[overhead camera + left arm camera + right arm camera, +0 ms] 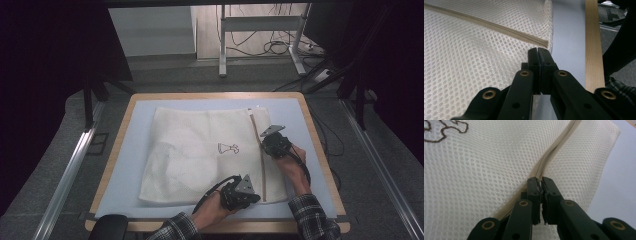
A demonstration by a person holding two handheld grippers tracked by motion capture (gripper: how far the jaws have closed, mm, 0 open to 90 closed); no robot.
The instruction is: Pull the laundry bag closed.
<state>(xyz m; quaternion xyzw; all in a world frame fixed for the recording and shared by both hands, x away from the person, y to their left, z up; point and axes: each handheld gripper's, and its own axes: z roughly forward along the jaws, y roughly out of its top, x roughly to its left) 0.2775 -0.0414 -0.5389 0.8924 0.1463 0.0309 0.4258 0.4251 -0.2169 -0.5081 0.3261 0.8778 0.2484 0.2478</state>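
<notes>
On the pale blue mat [125, 165] lies a flat white mesh laundry bag [200, 155], its beige zipper [261, 160] running near-to-far; left gripper [250, 195] clamps the mesh at the zipper's near end, right gripper [267, 137] pinches the zipper, raised in the right gripper view

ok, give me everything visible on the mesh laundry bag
The mesh laundry bag is off-white honeycomb netting, roughly square, lying flat and slightly wrinkled on the pale blue mat. A small dark outline print sits near its middle. A beige zipper runs along its right side, from the far edge to the near one. The right gripper is shut on the zipper partway along; the left gripper, shut, pinches the mesh by the zipper's near end.
</notes>
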